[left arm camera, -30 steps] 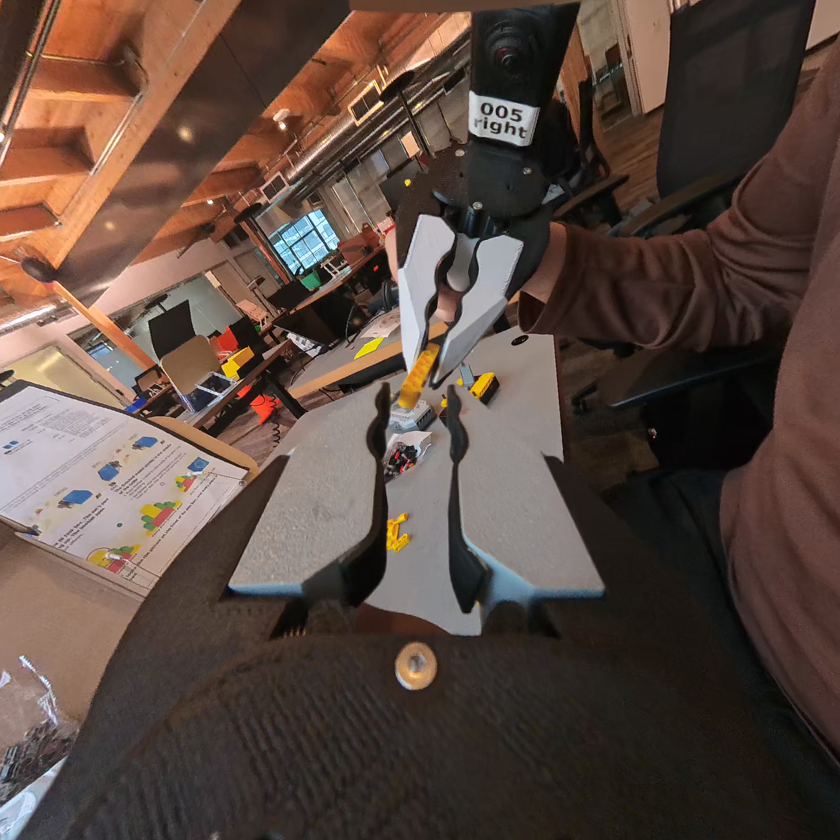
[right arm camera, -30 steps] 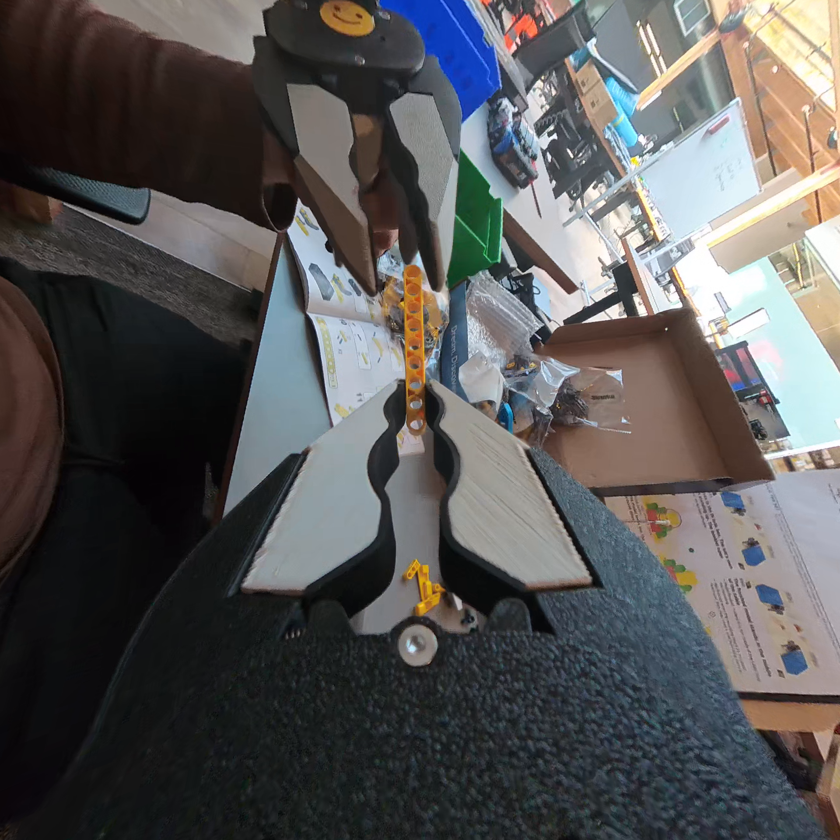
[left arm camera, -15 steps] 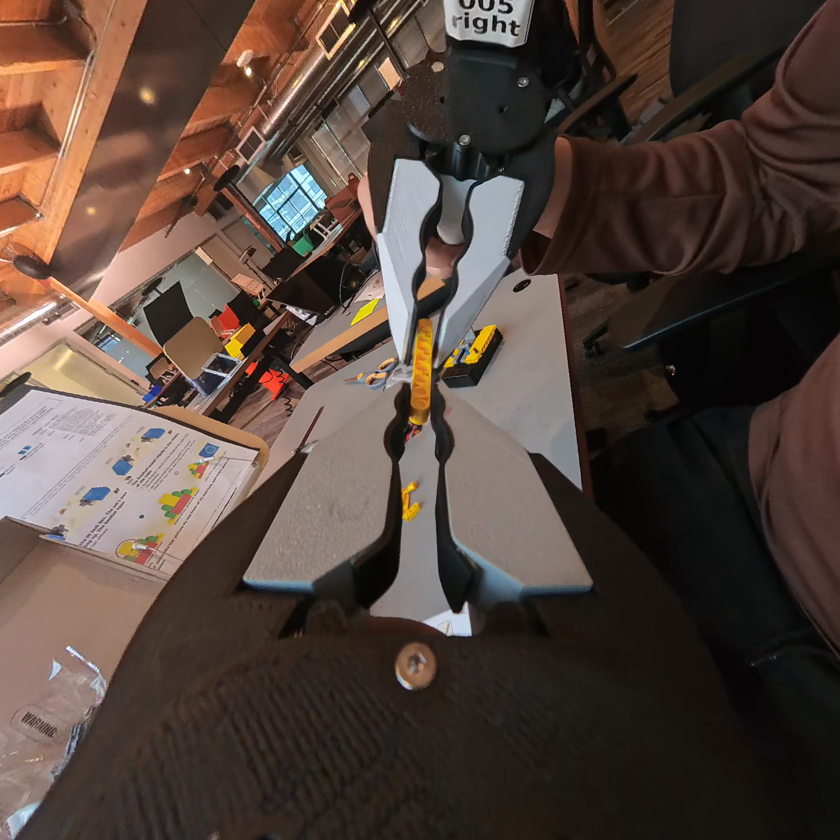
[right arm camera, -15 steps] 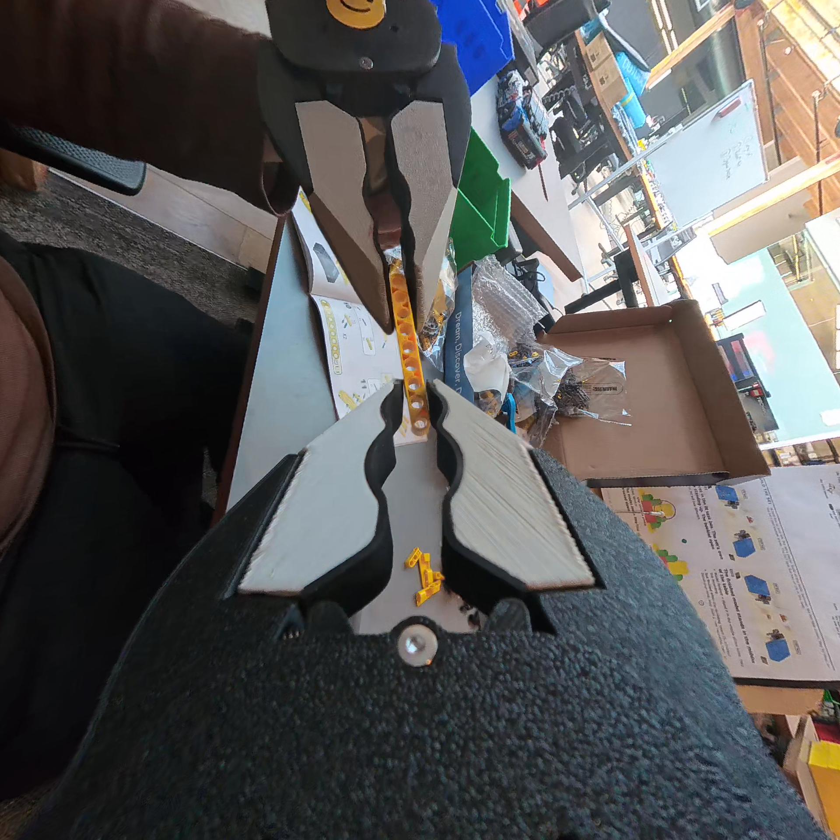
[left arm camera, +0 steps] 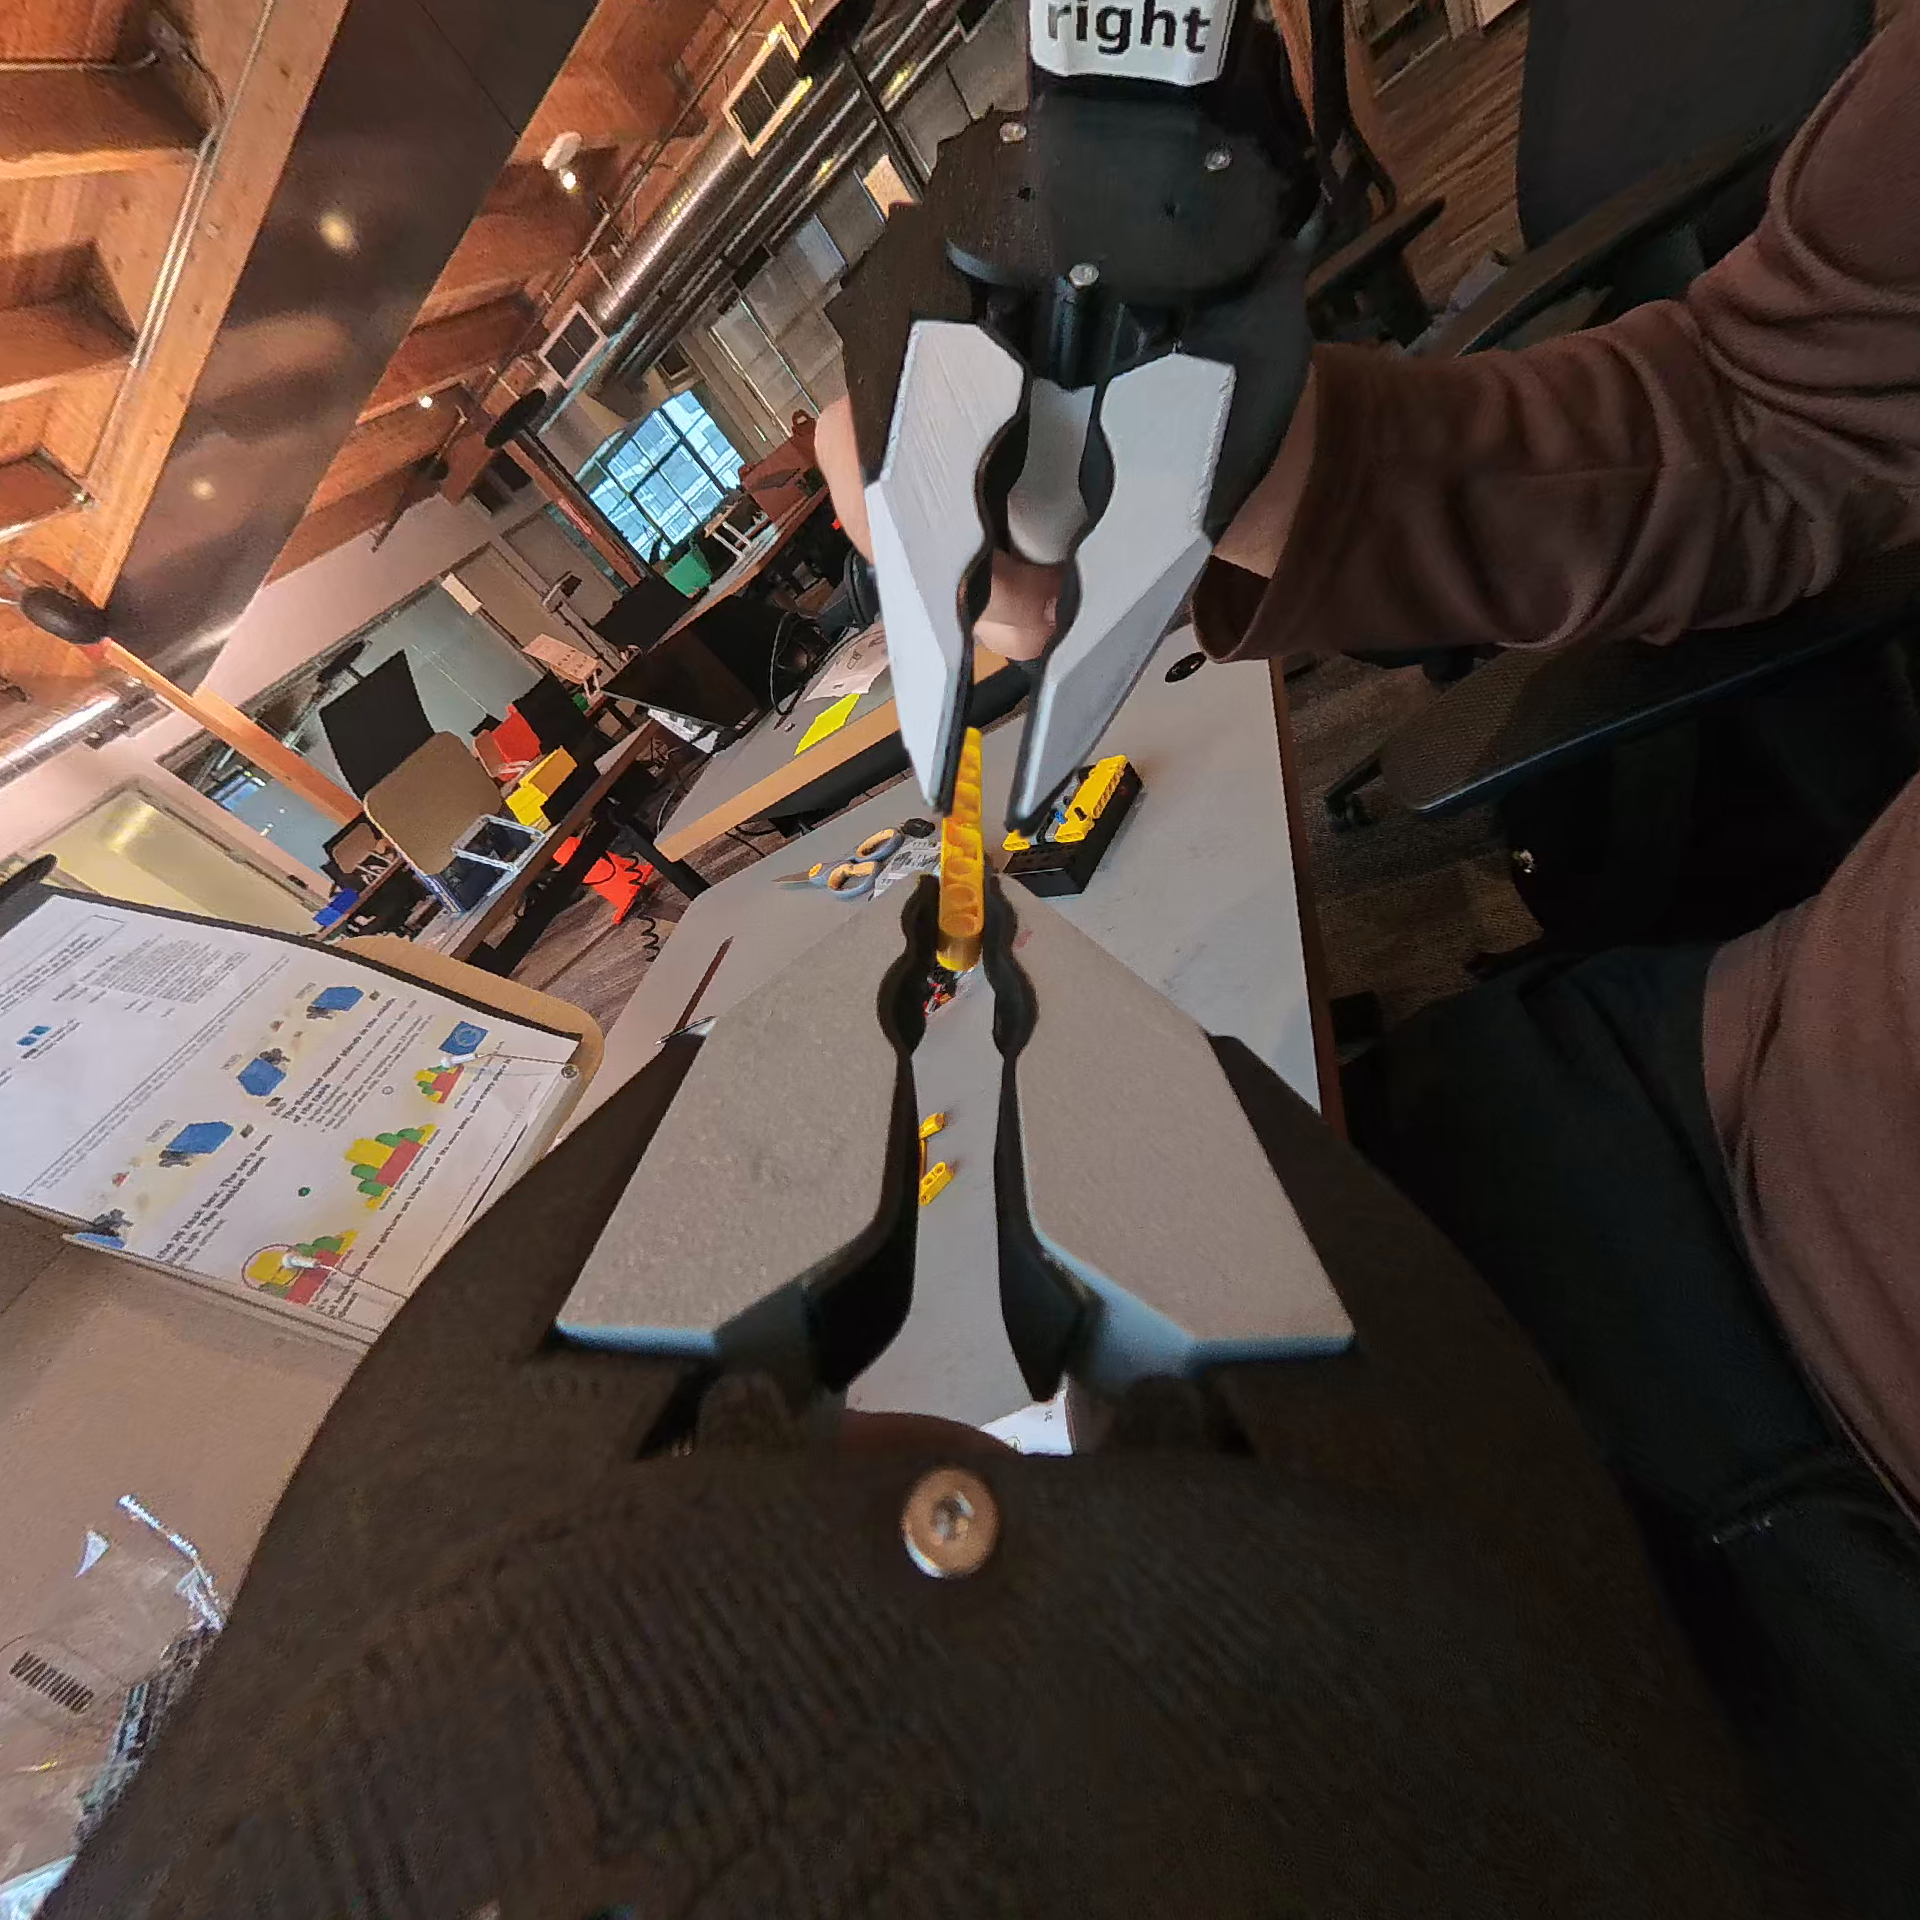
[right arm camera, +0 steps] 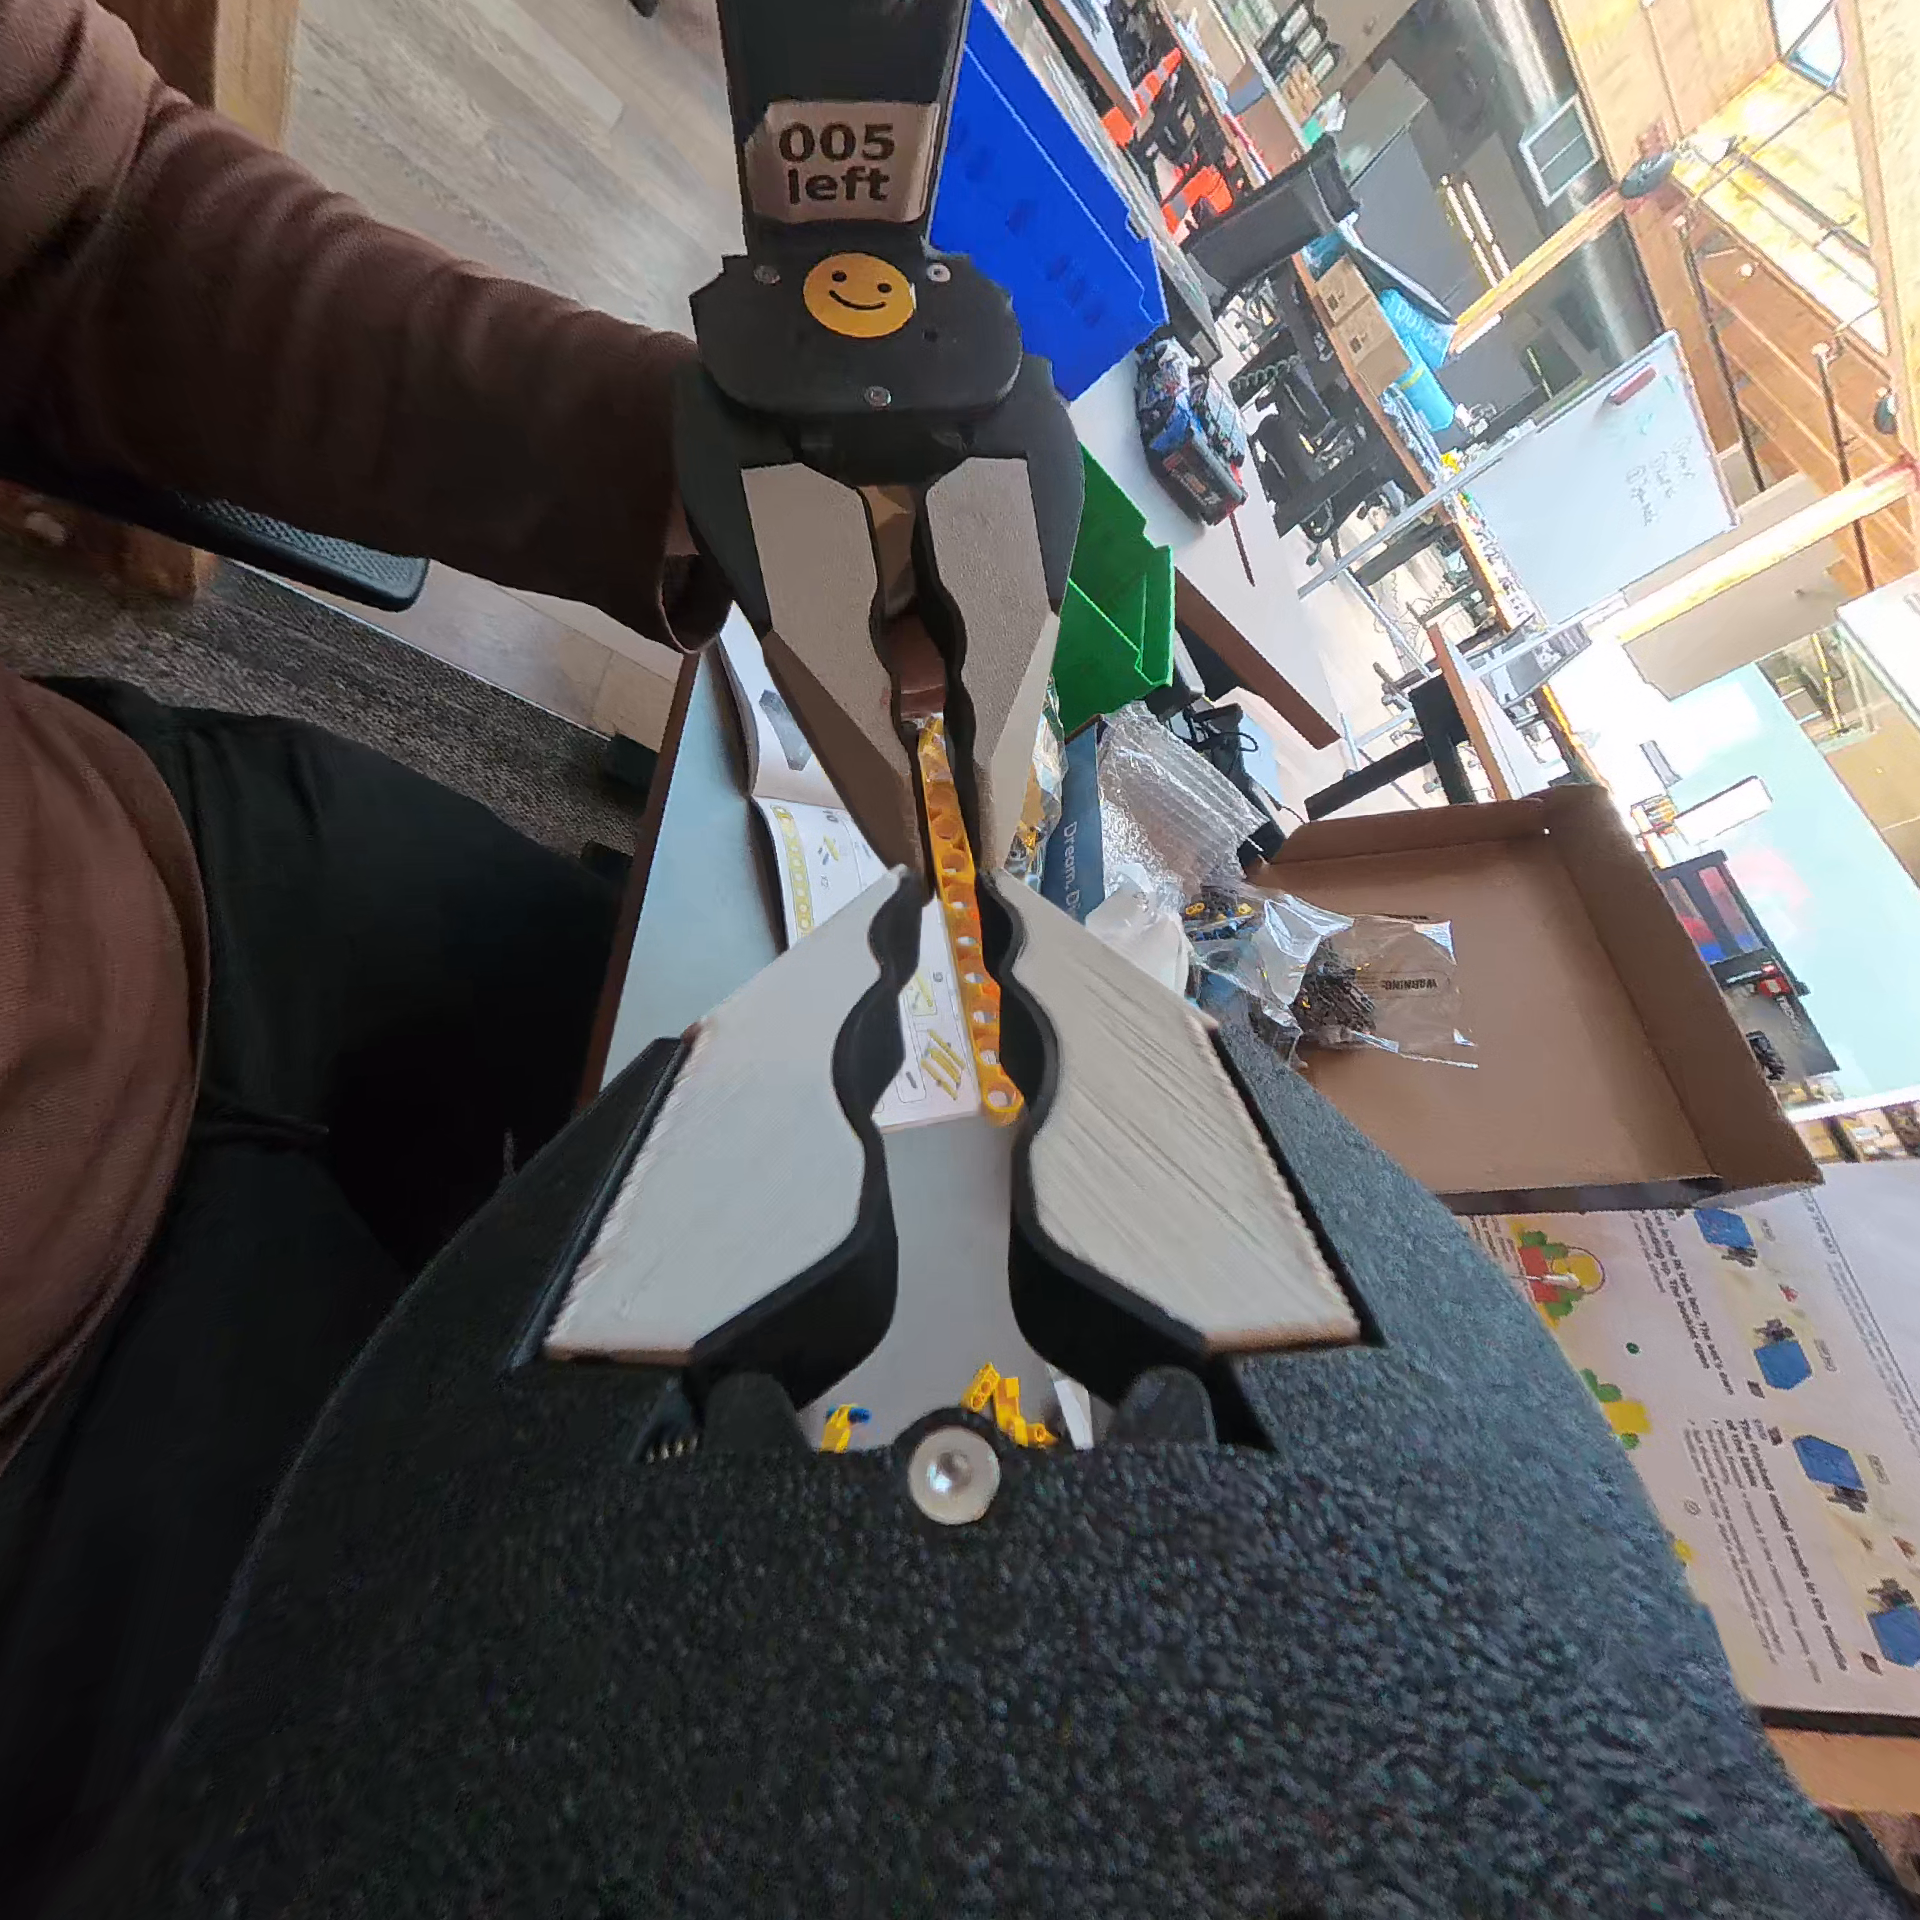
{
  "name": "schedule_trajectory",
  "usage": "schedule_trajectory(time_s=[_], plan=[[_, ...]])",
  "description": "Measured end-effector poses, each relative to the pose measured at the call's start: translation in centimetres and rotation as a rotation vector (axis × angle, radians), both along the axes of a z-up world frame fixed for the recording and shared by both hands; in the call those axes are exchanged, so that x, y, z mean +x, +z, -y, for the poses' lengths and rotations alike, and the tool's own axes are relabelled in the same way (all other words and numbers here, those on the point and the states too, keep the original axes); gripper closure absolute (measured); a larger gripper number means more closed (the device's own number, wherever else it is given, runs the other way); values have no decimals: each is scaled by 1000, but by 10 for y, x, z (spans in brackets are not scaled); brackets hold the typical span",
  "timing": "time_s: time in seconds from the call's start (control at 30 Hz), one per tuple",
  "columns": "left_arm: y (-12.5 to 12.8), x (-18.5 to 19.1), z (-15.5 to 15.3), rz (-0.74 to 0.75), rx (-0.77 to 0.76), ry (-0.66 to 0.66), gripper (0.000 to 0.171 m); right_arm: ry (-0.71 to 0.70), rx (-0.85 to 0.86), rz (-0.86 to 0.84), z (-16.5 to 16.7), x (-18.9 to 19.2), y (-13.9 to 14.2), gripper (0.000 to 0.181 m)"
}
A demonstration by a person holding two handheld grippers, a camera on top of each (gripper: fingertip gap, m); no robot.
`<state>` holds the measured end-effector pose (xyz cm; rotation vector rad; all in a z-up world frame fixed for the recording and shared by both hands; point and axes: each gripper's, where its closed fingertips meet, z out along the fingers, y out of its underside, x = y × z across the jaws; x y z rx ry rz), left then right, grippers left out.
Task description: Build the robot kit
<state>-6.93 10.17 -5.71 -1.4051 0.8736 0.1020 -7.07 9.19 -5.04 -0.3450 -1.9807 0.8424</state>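
Observation:
A long yellow beam with holes hangs in the air between my two grippers, above the grey table. My left gripper is shut on one end of it. My right gripper faces it from above with its fingers slightly apart, and the beam lies against one finger. In the right wrist view the beam reaches deep between the open right gripper fingers, touching only the right one. The left gripper pinches its far end there.
On the table lie small yellow parts, scissors and a black-and-yellow brick assembly. An open booklet, bags of parts, a cardboard box, a green bin and a printed sheet lie around. My two grippers' fingertips are within a few centimetres of each other.
The grippers came together. The left gripper closed on the beam's free end. The right gripper's fingers then opened, and the beam now sits deeper between them.

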Motion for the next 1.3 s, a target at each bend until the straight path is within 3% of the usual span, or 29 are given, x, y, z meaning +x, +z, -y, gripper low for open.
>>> schedule_trajectory(time_s=[0.57,0.7,0.8,0.9,1.0,1.17,1.3], plan=[[0,0,0,21,-14,-3,167,-33,31,14,-12,0,-4,173],[-7,-7,-9,47,-63,62,166,-70,44,41,-23,-3,-10,173],[-11,-27,-17,59,-94,164,165,-162,26,83,-54,-9,-18,174],[-10,-54,-22,126,-127,277,165,-337,-26,197,-107,-21,-43,174],[-4,-82,-26,206,-119,395,163,-523,-54,385,-157,-26,-90,174],[-3,-108,-26,278,-115,478,164,-615,-167,760,-178,-14,-171,174],[-3,-121,-25,314,-123,519,165,-660,-119,871,-189,-4,-202,174]])
